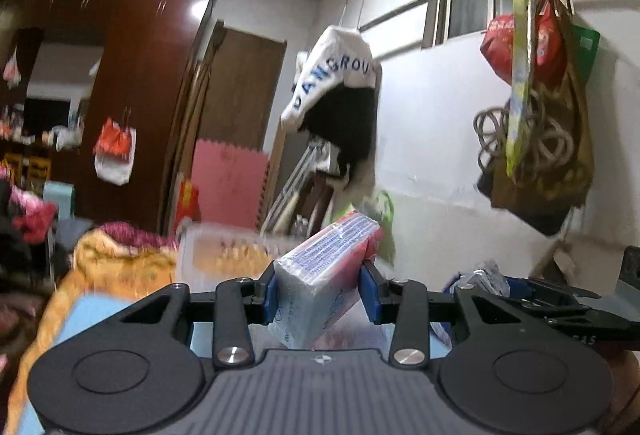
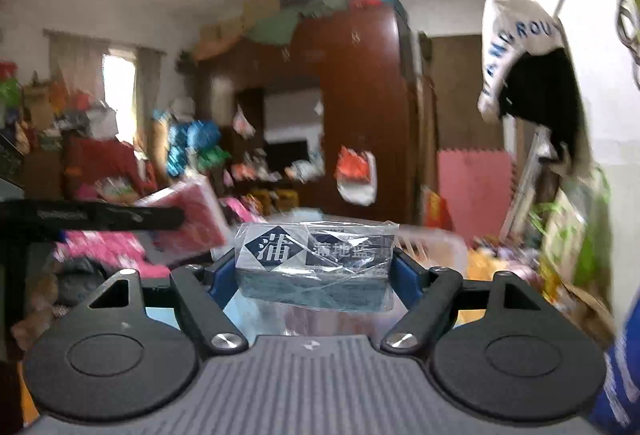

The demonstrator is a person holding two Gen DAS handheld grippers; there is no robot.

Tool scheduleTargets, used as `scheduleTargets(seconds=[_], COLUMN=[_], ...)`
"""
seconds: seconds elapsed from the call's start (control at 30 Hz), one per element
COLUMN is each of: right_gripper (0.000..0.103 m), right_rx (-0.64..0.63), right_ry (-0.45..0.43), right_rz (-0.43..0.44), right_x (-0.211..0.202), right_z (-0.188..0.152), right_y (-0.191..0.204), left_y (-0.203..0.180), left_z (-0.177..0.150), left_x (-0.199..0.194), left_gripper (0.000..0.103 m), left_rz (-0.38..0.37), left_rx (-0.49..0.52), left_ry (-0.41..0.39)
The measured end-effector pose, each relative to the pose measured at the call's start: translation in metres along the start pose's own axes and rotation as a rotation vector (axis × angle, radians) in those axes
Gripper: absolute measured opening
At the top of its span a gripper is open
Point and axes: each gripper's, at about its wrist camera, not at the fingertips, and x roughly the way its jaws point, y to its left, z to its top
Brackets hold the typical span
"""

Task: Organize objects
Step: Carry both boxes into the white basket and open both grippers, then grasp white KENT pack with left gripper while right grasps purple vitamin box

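My left gripper (image 1: 320,297) is shut on a red and white plastic-wrapped pack (image 1: 324,267), which tilts up to the right between the blue pads (image 1: 269,299). In the right wrist view that same red pack (image 2: 188,219) shows at the left, with the left gripper's black finger (image 2: 92,217) beside it. My right gripper (image 2: 312,273) is shut on a wide blue and white box (image 2: 314,267) wrapped in clear film, held level across its blue pads (image 2: 402,281). The right gripper's black frame (image 1: 560,311) appears low at the right of the left wrist view. Both grippers are raised above a cluttered surface.
A clear plastic bin (image 1: 224,255) and orange bedding (image 1: 112,275) lie ahead below. A dark wooden wardrobe (image 1: 132,95), a pink foam mat (image 1: 228,187), a hanging white and black garment (image 1: 340,95) and bags on the white wall (image 1: 540,115) surround the space.
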Motion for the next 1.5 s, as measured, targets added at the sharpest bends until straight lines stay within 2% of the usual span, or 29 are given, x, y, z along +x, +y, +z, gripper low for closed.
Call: scheduleTargets(seconds=[0.07, 0.17, 0.23, 0.3, 0.33, 0.37, 0.4, 0.43, 0.47, 0.53, 0.63, 0.73, 0.8, 0.87, 0.93, 1.03, 1.1, 1.17, 1.2, 1.27, 1.37, 1.5], right_gripper=[0.079, 0.079, 0.079, 0.08, 0.082, 0.083, 0.089, 0.096, 0.098, 0.103, 0.103, 0.103, 0.103, 0.103, 0.103, 0.103, 0.103, 0.103, 0.103, 0.103, 0.103, 0.102], right_rx=[-0.015, -0.061, -0.053, -0.061, -0.092, -0.128, -0.152, -0.157, -0.149, -0.098, -0.022, 0.003, 0.023, 0.06, 0.113, 0.206, 0.236, 0.244, 0.244, 0.235, 0.211, 0.2], right_ry=[-0.025, 0.022, 0.074, 0.088, 0.099, 0.121, 0.141, 0.15, 0.149, 0.126, 0.087, 0.049, 0.058, 0.099, 0.16, 0.217, 0.249, 0.264, 0.274, 0.291, 0.335, 0.395], right_rz=[0.011, -0.049, -0.046, -0.028, -0.032, -0.046, -0.087, -0.12, -0.137, -0.109, -0.082, -0.05, -0.042, -0.054, -0.06, -0.056, -0.051, -0.057, -0.058, -0.057, -0.051, -0.034], right_x=[0.022, 0.064, 0.089, 0.108, 0.116, 0.126, 0.134, 0.135, 0.135, 0.122, 0.086, 0.052, 0.04, 0.038, 0.047, 0.06, 0.066, 0.072, 0.07, 0.074, 0.083, 0.101], right_z=[0.02, 0.036, 0.037, 0.033, 0.03, 0.026, 0.023, 0.022, 0.021, 0.021, 0.02, 0.011, 0.0, -0.013, -0.024, -0.033, -0.038, -0.041, -0.045, -0.05, -0.06, -0.073], right_y=[-0.004, -0.008, -0.015, -0.021, -0.02, -0.019, -0.018, -0.018, -0.019, -0.023, -0.027, -0.028, -0.03, -0.035, -0.044, -0.058, -0.062, -0.063, -0.061, -0.054, -0.037, -0.021], left_y=[-0.002, 0.003, 0.013, 0.023, 0.027, 0.031, 0.034, 0.037, 0.038, 0.036, 0.024, -0.003, -0.018, -0.029, -0.034, -0.039, -0.04, -0.038, -0.036, -0.032, -0.024, 0.003], left_z=[0.023, 0.045, 0.049, 0.046, 0.043, 0.04, 0.037, 0.034, 0.031, 0.028, 0.021, -0.009, -0.035, -0.064, -0.082, -0.093, -0.097, -0.103, -0.104, -0.107, -0.108, -0.104], left_x=[0.019, 0.052, 0.075, 0.091, 0.101, 0.11, 0.117, 0.123, 0.123, 0.114, 0.079, 0.039, 0.032, 0.039, 0.055, 0.076, 0.083, 0.087, 0.088, 0.085, 0.073, 0.051], left_gripper=[0.044, 0.044, 0.044, 0.048, 0.058, 0.075, 0.077, 0.077, 0.077, 0.077, 0.078, 0.09, 0.091, 0.091, 0.083, 0.078, 0.065, 0.047, 0.043, 0.041, 0.041, 0.041], left_rz=[0.023, 0.081, 0.12, 0.157, 0.176, 0.187, 0.193, 0.199, 0.194, 0.161, 0.133, 0.103, 0.119, 0.134, 0.149, 0.155, 0.187, 0.205, 0.194, 0.187, 0.23, 0.238], left_rx=[-0.014, -0.034, -0.071, -0.107, -0.108, -0.105, -0.105, -0.112, -0.11, -0.096, -0.065, 0.033, 0.099, 0.145, 0.154, 0.164, 0.169, 0.164, 0.154, 0.146, 0.151, 0.08], left_ry=[0.004, 0.024, 0.058, 0.078, 0.09, 0.119, 0.143, 0.157, 0.164, 0.161, 0.128, 0.129, 0.2, 0.315, 0.42, 0.483, 0.498, 0.519, 0.52, 0.51, 0.464, 0.43])
